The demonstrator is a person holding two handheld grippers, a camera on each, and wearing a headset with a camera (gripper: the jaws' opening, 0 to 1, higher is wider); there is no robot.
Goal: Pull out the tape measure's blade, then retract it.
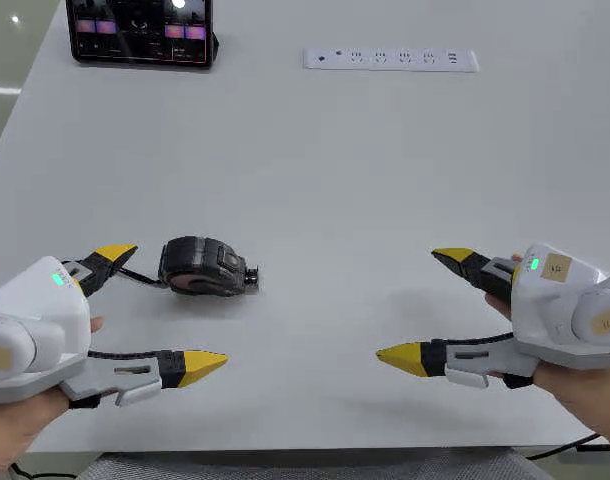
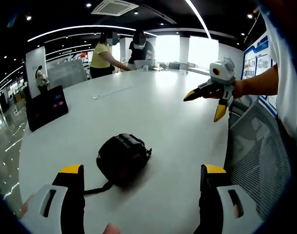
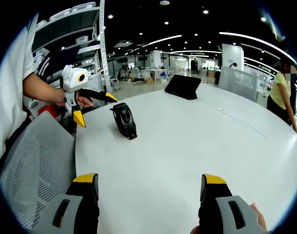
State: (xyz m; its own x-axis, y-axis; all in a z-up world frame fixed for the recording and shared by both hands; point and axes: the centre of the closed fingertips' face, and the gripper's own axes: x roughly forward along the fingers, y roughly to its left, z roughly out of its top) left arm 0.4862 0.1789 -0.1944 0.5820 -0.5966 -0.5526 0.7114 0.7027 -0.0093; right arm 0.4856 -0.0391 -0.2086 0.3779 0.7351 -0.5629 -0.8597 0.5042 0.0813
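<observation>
A black tape measure (image 1: 205, 267) lies on the white table (image 1: 335, 180) at the lower left, its blade end facing right and a black strap trailing left. My left gripper (image 1: 170, 305) stands open just left of it, with the case (image 2: 121, 158) a little ahead between the yellow-tipped jaws, not touching. My right gripper (image 1: 430, 305) is open at the lower right, well apart from the tape measure (image 3: 124, 120), with nothing between its fingers. The right gripper (image 2: 207, 100) also appears in the left gripper view, and the left gripper (image 3: 92, 105) in the right gripper view.
A dark tablet on a stand (image 1: 142, 30) sits at the far left edge of the table. A white power strip (image 1: 390, 59) lies at the far middle. A grey mesh chair (image 3: 36, 165) is at the near edge. People stand at the far end (image 2: 107, 56).
</observation>
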